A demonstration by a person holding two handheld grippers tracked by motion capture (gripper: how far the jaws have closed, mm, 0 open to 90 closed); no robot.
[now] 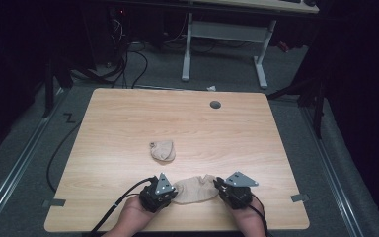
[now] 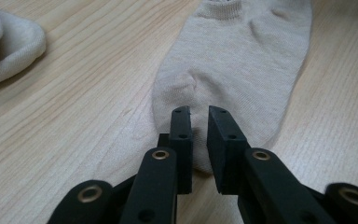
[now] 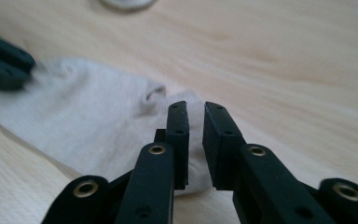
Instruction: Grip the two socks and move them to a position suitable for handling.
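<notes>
Lying flat near the front edge of the table point(image 1: 128, 113), a beige sock point(image 1: 195, 189) stretches between the two grippers, and a second sock point(image 1: 163, 150), bunched up, sits farther back, well apart from it. From the high view the left gripper point(image 1: 170, 190) is at the left end of the flat sock and the right gripper point(image 1: 220, 185) at its right end, but the jaws themselves are too small there to judge. The left gripper view is clearer: the left gripper point(image 2: 199, 135) has its jaws almost closed, with a narrow gap, pinching the rounded toe end of the sock point(image 2: 233, 65), and the bunched sock point(image 2: 7, 44) shows at the upper left. In the right gripper view the right gripper point(image 3: 196, 140) also has its jaws nearly closed on the cuff end of the sock point(image 3: 84, 121).
</notes>
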